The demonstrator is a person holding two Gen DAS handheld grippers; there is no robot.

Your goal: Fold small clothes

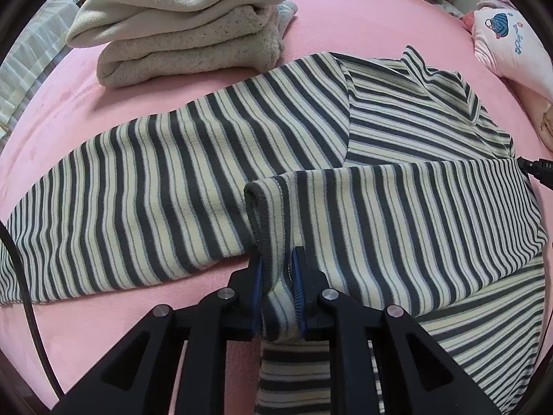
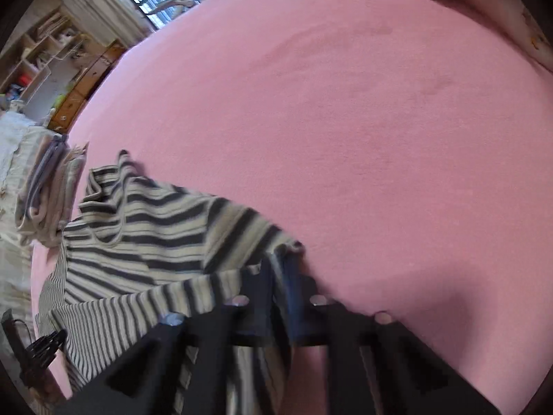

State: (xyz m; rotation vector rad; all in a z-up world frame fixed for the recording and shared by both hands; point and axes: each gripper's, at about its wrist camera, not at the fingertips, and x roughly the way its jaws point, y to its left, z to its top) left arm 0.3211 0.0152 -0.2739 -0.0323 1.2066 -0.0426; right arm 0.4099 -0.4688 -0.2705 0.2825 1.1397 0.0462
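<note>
A grey-and-cream striped shirt (image 1: 193,180) lies spread on the pink bed (image 1: 345,17). One sleeve is folded across its body. My left gripper (image 1: 278,276) is shut on the cuff end of that sleeve, with cloth pinched between the blue pads. In the right wrist view the striped shirt (image 2: 145,238) lies at lower left, blurred. My right gripper (image 2: 287,273) is shut on the shirt's edge near the shoulder. The left gripper's black body (image 2: 38,349) shows at the far left.
A stack of folded beige and cream clothes (image 1: 186,31) sits behind the shirt, also seen in the right wrist view (image 2: 48,193). A white pillow with a blue print (image 1: 511,41) lies at the far right. Shelves and a window (image 2: 69,52) stand beyond the bed.
</note>
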